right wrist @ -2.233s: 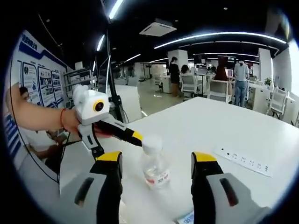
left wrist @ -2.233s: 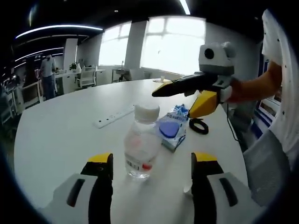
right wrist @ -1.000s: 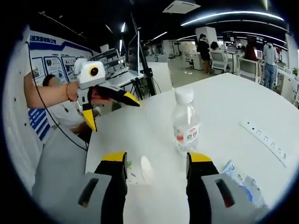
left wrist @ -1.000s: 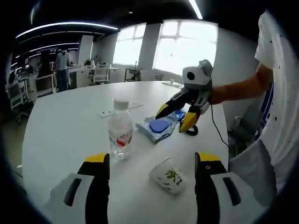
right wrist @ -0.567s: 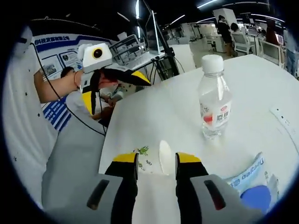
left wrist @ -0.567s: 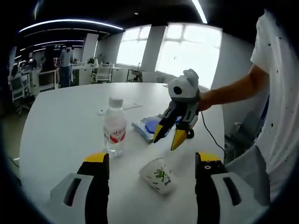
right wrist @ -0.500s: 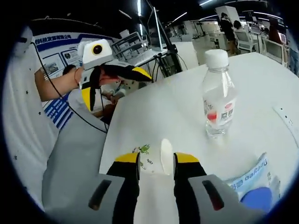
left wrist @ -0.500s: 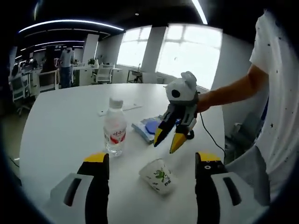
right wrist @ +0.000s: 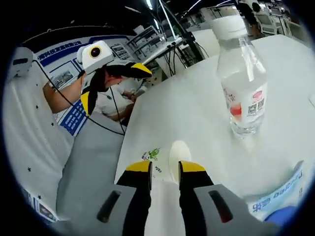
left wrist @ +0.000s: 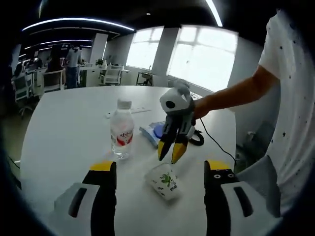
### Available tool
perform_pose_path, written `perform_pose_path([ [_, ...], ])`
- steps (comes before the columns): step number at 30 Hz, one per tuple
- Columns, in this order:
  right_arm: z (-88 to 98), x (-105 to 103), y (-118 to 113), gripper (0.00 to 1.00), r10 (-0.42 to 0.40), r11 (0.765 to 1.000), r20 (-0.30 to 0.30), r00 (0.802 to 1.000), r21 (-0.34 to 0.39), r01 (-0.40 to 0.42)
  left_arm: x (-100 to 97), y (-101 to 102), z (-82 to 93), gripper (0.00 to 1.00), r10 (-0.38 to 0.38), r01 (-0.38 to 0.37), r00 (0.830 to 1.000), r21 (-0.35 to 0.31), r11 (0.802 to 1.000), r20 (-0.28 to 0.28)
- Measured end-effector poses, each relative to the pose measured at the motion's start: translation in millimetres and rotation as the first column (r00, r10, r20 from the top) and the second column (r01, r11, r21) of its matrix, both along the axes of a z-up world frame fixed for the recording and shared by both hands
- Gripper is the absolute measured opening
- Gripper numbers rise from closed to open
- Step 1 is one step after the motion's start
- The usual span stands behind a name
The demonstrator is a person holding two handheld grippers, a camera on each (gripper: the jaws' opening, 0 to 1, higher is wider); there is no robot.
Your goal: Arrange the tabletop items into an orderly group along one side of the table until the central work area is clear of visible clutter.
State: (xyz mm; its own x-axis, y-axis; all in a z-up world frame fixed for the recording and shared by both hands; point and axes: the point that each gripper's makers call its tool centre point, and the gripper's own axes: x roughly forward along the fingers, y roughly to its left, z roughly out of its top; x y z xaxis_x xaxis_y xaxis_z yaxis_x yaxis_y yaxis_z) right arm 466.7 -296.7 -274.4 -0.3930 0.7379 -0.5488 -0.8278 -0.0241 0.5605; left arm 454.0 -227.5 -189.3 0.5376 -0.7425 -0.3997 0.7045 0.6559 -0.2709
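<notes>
Left gripper view: white desk [left wrist: 64,123] in a bright windowed office; left tongs [left wrist: 157,169] apart, right tongs [right wrist: 165,169] nearly together over the toppled paper cup [left wrist: 165,181].

The water bottle [right wrist: 242,73] is showing clear, glossy plastic under a matt white cap. The paper cup [left wrist: 166,181] is looking matt, the white table [left wrist: 64,128] smooth, and the blue-printed packet [left wrist: 151,133] shiny.
</notes>
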Motion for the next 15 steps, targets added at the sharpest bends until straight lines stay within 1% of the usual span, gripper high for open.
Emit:
perform_pose_path([
  [1, -1.1, -0.5, 0.2, 0.18, 0.009, 1.000, -0.003, 1.000, -0.002, -0.009, -0.1, 0.9, 0.0, 0.73, 0.002, -0.002, 1.000, 0.002, 1.000, 0.006],
  [3, -0.8, -2.4, 2.4, 0.15, 0.017, 1.000, -0.041, 0.999, 0.005, -0.017, -1.0, 1.9, -1.0, 0.74, 0.010, -0.010, 1.000, -0.001, 1.000, -0.006],
  [5, -3.2, -2.2, 3.9, 0.15, 0.027, 1.000, -0.051, 0.998, 0.000, -0.027, -2.2, 2.5, -0.8, 0.73, 0.016, -0.016, 1.000, -0.005, 1.000, -0.010],
  [8, -4.3, -7.4, 5.5, 0.13, 0.049, 0.999, -0.087, 0.995, -0.001, -0.050, -3.6, 3.3, -0.8, 0.73, 0.020, -0.020, 1.000, -0.007, 1.000, -0.009],
  [10, -5.9, -11.2, 5.4, 0.09, 0.067, 0.998, -0.098, 0.993, -0.006, -0.068, -4.3, 3.5, -0.5, 0.73, 0.023, -0.023, 1.000, -0.012, 1.000, -0.011],
  [11, -6.1, -14.2, 4.8, 0.05, 0.080, 0.997, -0.103, 0.991, -0.010, -0.082, -4.4, 3.7, -0.3, 0.73, 0.024, -0.024, 1.000, -0.012, 1.000, -0.008],
  [15, -2.7, -21.8, 3.1, 0.03, 0.100, 0.995, -0.121, 0.988, -0.009, -0.102, -4.6, 4.9, -1.2, 0.72, 0.027, -0.027, 1.000, -0.007, 1.000, -0.007],
])
